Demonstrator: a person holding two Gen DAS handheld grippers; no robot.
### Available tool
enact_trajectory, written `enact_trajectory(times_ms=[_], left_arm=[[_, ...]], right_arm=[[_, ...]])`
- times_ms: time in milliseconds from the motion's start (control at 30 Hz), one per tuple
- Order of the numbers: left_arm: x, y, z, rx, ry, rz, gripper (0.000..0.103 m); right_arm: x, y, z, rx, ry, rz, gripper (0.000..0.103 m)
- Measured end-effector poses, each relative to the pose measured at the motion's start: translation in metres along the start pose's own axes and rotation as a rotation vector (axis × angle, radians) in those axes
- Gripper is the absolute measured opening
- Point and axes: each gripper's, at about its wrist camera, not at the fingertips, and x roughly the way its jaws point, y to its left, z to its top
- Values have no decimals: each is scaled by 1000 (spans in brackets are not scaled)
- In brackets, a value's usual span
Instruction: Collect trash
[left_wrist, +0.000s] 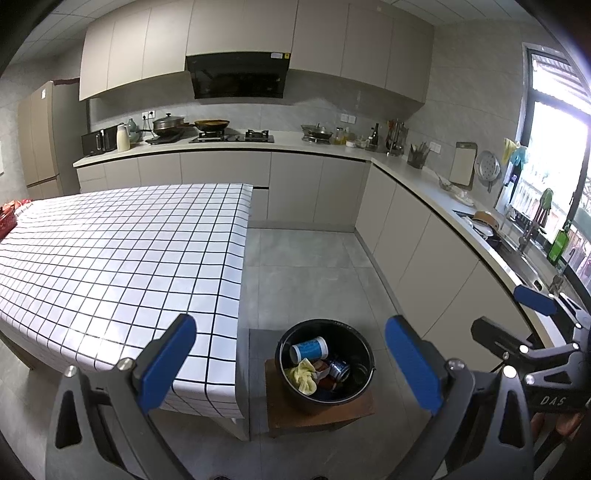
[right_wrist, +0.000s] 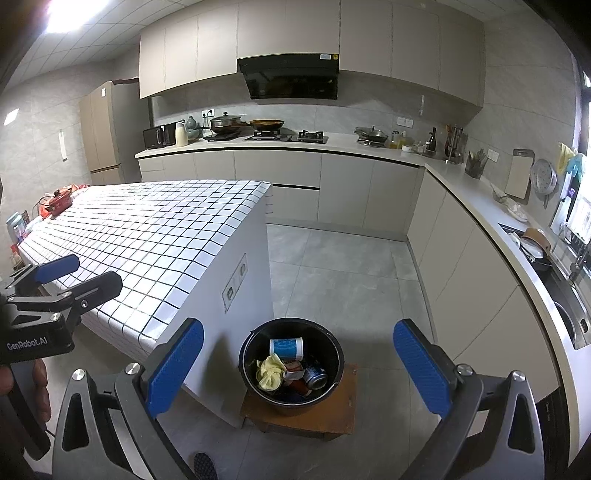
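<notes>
A black bucket (left_wrist: 364, 384) stands on a low brown stool (left_wrist: 354, 411) beside the checked table (left_wrist: 122, 254). Inside lie a blue-and-white paper cup (left_wrist: 309, 348), a yellow crumpled cloth (left_wrist: 303, 376), a blue can (left_wrist: 339, 369) and a red-and-white wrapper (left_wrist: 321, 368). My left gripper (left_wrist: 291, 365) is open and empty, held above and short of the bucket. My right gripper (right_wrist: 298, 365) is open and empty, also above the bucket (right_wrist: 255, 354), with the same cup (right_wrist: 286, 348), cloth (right_wrist: 269, 371) and can (right_wrist: 316, 376) below it. Each gripper shows in the other's view: the right one (left_wrist: 532, 314), the left one (right_wrist: 74, 275).
The table (right_wrist: 147, 236) has a white grid cloth; red items (right_wrist: 59, 201) lie at its far left end. Grey floor (right_wrist: 332, 266) runs between the table and the L-shaped counter (right_wrist: 480, 199) with stove, pots and sink (right_wrist: 569, 295). The stool (right_wrist: 332, 413) stands against the table's end wall.
</notes>
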Motion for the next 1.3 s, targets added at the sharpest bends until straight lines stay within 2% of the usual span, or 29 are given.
enact_trajectory(times_ms=[900, 1300], left_arm=[[4, -1, -1, 0, 10, -1, 103], [5, -2, -1, 15, -21, -1, 103]], right_arm=[[3, -4, 1, -8, 4, 6, 103], [5, -4, 5, -8, 3, 7, 103]])
